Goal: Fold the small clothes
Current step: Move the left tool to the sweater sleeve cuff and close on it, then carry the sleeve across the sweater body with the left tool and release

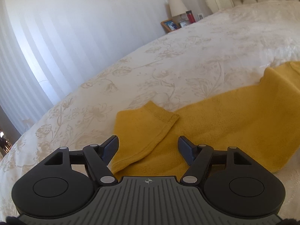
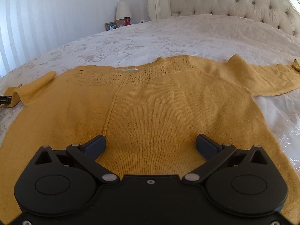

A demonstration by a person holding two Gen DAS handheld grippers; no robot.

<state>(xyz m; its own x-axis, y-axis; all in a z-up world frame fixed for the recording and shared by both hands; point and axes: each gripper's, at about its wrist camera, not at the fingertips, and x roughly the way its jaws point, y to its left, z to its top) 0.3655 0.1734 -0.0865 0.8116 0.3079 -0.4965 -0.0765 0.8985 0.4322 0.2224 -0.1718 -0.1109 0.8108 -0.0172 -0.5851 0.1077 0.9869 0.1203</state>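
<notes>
A mustard-yellow knit sweater lies spread flat on the bed, neckline away from me, with both sleeves out to the sides. My right gripper is open and empty, low over the sweater's lower body. In the left wrist view the left sleeve's cuff lies folded over onto the sweater. My left gripper is open and empty, its jaws to either side of that cuff, just above it. The left gripper's tip also shows at the left edge of the right wrist view, beside the sleeve end.
The bed has a cream floral bedspread and a tufted headboard. A nightstand beyond the bed holds a lamp, a red bottle and a picture frame. Pale vertical blinds cover the left wall.
</notes>
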